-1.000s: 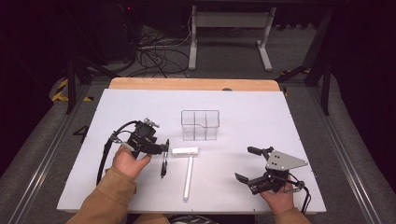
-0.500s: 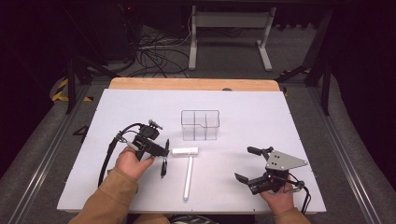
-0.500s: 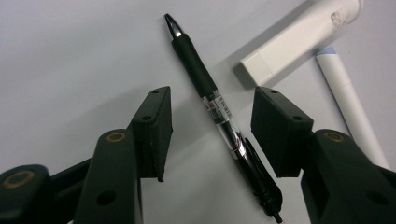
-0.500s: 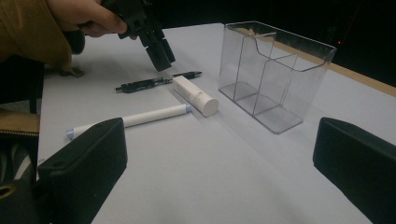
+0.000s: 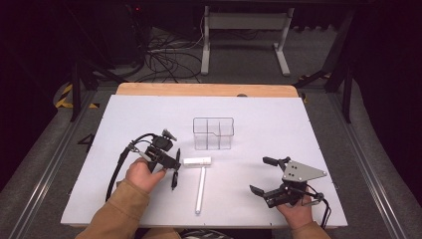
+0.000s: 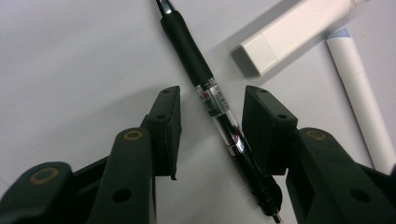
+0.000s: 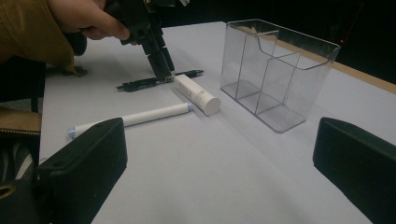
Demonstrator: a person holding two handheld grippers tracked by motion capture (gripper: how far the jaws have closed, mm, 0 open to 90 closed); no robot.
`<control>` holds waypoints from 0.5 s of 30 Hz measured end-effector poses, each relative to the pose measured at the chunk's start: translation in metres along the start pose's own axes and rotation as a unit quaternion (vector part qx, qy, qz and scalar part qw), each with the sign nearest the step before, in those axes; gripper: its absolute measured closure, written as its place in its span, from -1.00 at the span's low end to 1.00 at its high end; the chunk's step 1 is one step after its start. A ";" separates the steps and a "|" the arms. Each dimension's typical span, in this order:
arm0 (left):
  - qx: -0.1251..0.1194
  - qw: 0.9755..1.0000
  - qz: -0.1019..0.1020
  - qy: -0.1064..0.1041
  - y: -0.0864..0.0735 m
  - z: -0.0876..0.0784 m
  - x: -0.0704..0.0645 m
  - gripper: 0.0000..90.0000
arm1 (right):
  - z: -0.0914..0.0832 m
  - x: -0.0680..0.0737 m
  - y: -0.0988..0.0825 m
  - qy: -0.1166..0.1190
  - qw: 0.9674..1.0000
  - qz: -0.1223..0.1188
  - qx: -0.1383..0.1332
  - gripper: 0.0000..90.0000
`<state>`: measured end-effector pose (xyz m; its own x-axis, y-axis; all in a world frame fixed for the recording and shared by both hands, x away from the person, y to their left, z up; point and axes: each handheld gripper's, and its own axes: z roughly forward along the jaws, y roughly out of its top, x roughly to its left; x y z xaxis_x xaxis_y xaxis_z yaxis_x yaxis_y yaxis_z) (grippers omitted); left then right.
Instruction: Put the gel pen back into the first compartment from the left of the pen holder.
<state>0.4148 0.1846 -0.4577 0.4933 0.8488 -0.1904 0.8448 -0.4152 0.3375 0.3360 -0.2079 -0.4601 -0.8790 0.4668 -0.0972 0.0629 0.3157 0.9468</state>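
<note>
The person wears long mustard-brown sleeves (image 5: 119, 209) that reach to the wrists. Each hand carries a black two-jawed claw. The left claw (image 5: 174, 167) has a boxy black body with a small grey knob on top, and a thick black cable (image 5: 117, 172) loops out from it. Seen from its own camera, its arms are matt black plastic with brass-coloured pivot pins (image 6: 133, 135) and small round screw holes, ending in blocky, flat-faced pads (image 6: 169, 121). The right claw (image 5: 263, 175) bears a grey three-cornered plate (image 5: 301, 172) dotted with dark holes, and a thin black cable (image 5: 326, 211) trails behind it. Its pads (image 7: 88, 154) are broad, rounded black blocks.
</note>
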 end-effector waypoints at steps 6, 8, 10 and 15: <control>0.004 1.000 0.003 0.006 0.000 0.004 -0.003 0.38 | -0.001 0.000 0.000 -0.001 1.000 0.001 -0.001 -0.92; 0.003 1.000 0.003 0.009 0.000 0.005 -0.004 0.40 | 0.000 0.000 0.000 0.000 1.000 0.001 0.001 -0.92; 0.003 1.000 0.002 0.010 0.000 0.005 -0.005 0.42 | 0.001 0.000 0.000 0.001 1.000 -0.001 0.002 -0.92; 0.004 1.000 -0.001 0.016 0.000 0.005 -0.007 0.47 | 0.000 0.000 0.000 0.001 1.000 0.000 0.001 -0.92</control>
<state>0.4126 0.1774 -0.4610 0.4854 0.8594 -0.1606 0.8471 -0.4169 0.3295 0.3356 -0.2078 -0.4601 -0.8799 0.4653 -0.0968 0.0638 0.3176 0.9461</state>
